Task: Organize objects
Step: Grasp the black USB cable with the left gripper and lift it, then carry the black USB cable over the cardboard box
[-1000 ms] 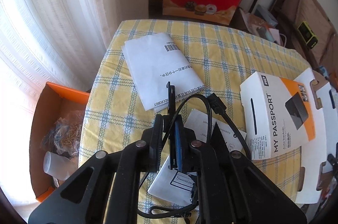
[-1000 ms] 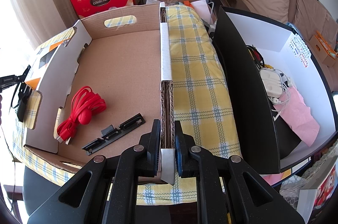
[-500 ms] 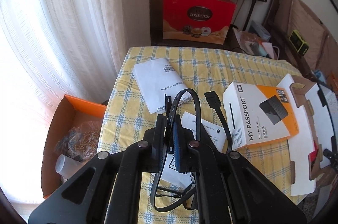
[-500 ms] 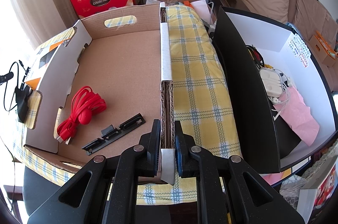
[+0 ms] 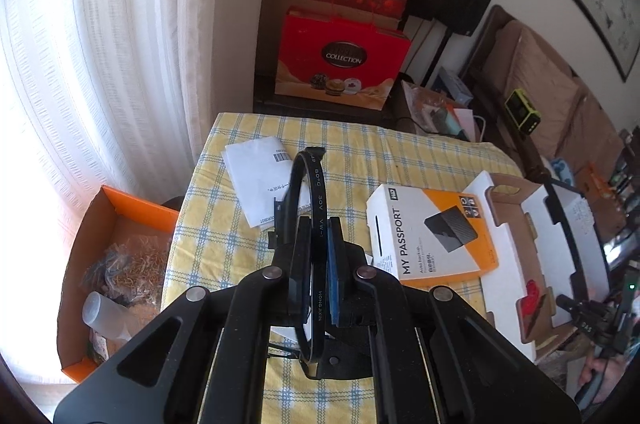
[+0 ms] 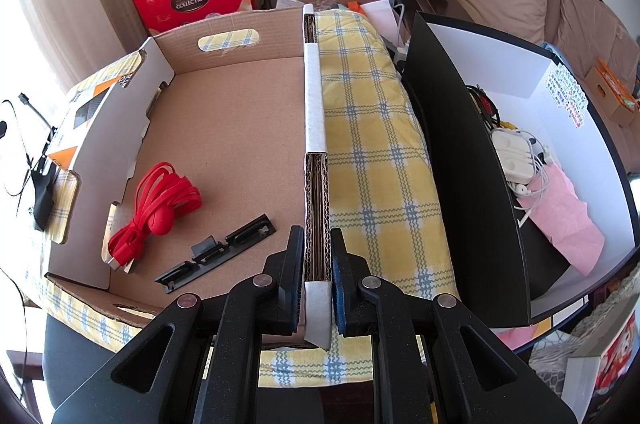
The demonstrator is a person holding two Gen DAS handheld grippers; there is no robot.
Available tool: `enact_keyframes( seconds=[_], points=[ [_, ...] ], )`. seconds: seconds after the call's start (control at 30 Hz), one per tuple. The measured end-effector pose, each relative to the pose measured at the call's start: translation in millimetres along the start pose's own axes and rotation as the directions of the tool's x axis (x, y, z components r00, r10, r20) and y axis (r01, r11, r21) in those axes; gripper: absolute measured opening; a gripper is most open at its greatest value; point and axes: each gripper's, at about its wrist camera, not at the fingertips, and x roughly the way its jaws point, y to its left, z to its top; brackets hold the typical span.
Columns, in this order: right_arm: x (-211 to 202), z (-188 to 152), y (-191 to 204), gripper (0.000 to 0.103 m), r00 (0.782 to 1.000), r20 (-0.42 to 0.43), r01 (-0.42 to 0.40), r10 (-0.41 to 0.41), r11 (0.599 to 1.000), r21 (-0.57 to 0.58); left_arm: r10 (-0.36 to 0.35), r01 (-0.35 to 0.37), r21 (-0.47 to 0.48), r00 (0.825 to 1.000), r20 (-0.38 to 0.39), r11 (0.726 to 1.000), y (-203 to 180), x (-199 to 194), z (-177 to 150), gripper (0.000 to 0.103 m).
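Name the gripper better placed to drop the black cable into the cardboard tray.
Left. The left gripper already clamps the black cable; the right gripper is shut on the cardboard tray wall, steadying it.

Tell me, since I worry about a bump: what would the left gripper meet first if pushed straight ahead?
Probably the white printed paper sheet on the yellow checked tablecloth; the left gripper, shut on the black cable, points there, though depth is unclear.

The left black two-finger gripper (image 5: 316, 256) is raised above the table, its fingers pressed together on a black looped cable (image 5: 310, 208). The right black two-finger gripper (image 6: 316, 272) sits low — clamped on the corrugated cardboard box wall (image 6: 314, 128).
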Motion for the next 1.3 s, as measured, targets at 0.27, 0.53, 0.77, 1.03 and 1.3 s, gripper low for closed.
enact_keyframes(
  seconds=[0.27, 0.53, 0.77, 1.03, 1.3],
  points=[
    [-0.3, -0.7, -0.4, 0.012, 1.000, 0.000, 0.001, -0.001, 1.000, -0.001, -0.056, 0.055, 0.041, 0.998, 0.027, 0.998, -19.4, -21.4, 3.6, 0.005],
    [-0.1, 0.3, 0.2, 0.012, 1.000, -0.001, 0.000, 0.000, 1.000, -0.001, -0.144, 0.141, 0.143, 0.989, 0.015, 0.980, -72.9, -36.6, 4.0, 0.005],
    [0.0, 0.4, 0.4, 0.013, 1.000, -0.001, 0.000, 0.000, 1.000, -0.001, -0.230, 0.228, 0.251, 0.973, -0.024, 0.941, -139.8, -37.6, -4.5, 0.005],
    [-0.1, 0.1, 0.2, 0.013, 1.000, -0.001, 0.001, -0.001, 1.000, -0.002, -0.294, 0.299, 0.349, 0.953, -0.070, 0.888, -212.9, -26.5, -15.7, 0.005],
    [-0.1, 0.6, 0.8, 0.013, 1.000, -0.001, 0.001, -0.001, 1.000, -0.001, -0.322, 0.348, 0.402, 0.937, -0.134, 0.847, -268.1, -4.5, -30.1, 0.005]
  ],
)
